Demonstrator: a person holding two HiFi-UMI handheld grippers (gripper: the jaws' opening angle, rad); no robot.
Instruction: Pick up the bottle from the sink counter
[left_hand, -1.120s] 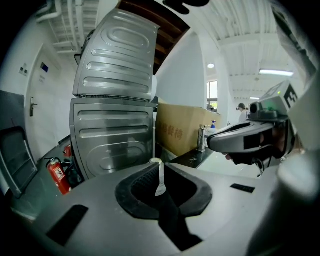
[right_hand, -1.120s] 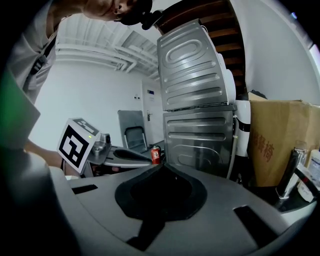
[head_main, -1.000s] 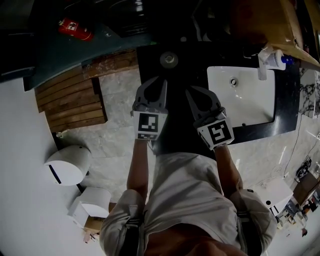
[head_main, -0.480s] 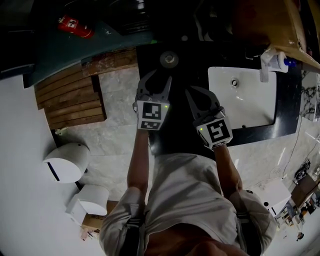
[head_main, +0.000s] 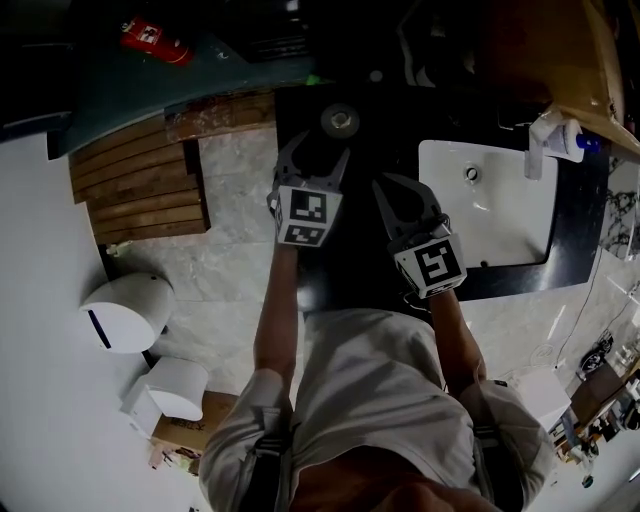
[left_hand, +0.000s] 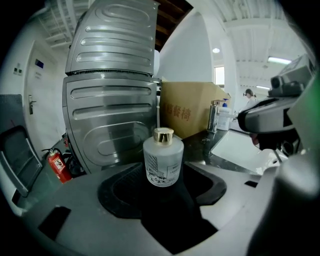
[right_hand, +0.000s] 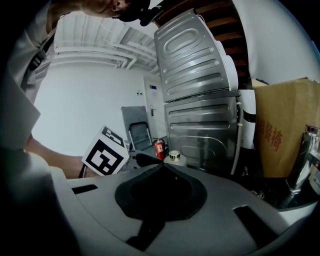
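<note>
A small frosted glass bottle (left_hand: 163, 159) with a gold cap stands upright on the black sink counter (head_main: 350, 270). In the head view the bottle (head_main: 340, 121) is just beyond the tips of my left gripper (head_main: 314, 152). The left gripper (left_hand: 163, 189) has its jaws opening. The bottle sits at the far end of the gap, and neither pad touches it. My right gripper (head_main: 398, 192) hovers over the counter to the right, and its jaws meet at a point. From the right gripper (right_hand: 161, 168) view, the bottle's cap (right_hand: 174, 155) shows beyond the tips.
A white sink basin (head_main: 490, 205) is set in the counter to the right, with a faucet and a pump bottle (head_main: 556, 138) at its back. A ribbed metal appliance (left_hand: 110, 100) and a cardboard box (left_hand: 192, 112) stand behind the bottle. A fire extinguisher (head_main: 150, 38) and white bins (head_main: 125, 315) are on the floor to the left.
My left gripper has moved forward toward the bottle and its jaws have spread apart. The right gripper has stayed in place.
</note>
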